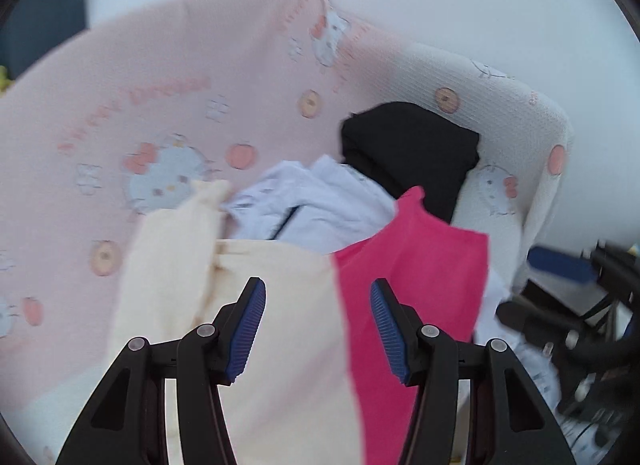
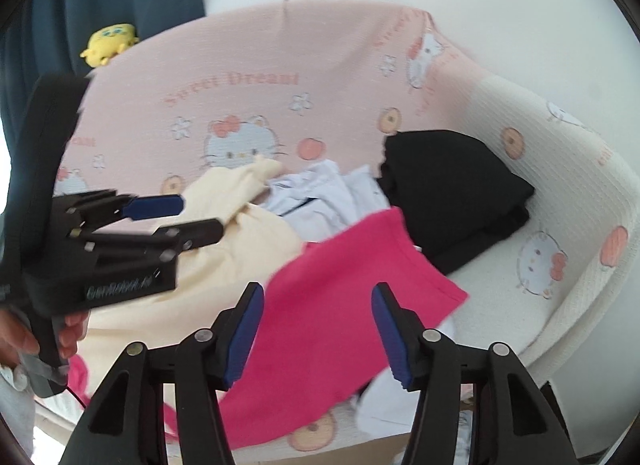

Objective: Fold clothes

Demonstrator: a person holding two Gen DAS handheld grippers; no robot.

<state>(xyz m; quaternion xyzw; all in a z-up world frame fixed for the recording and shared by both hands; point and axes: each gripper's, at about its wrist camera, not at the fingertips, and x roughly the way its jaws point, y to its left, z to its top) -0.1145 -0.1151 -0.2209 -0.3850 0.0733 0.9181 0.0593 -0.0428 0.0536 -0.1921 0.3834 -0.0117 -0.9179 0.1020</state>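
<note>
both your grippers stand open and hold nothing: the left gripper [image 1: 318,329] hangs over the seam between the cream garment [image 1: 280,345] and the pink garment [image 1: 416,265], and the right gripper [image 2: 318,333] hangs over the pink garment [image 2: 340,297] alone. the clothes lie in a pile on the sofa [image 2: 560,345], toward its right armrest, with a white garment [image 2: 320,193] and a folded black garment [image 2: 448,185] behind. the pink piece runs slanted, from the front edge up toward the black one. i judge your right gripper is nearer to it.
</note>
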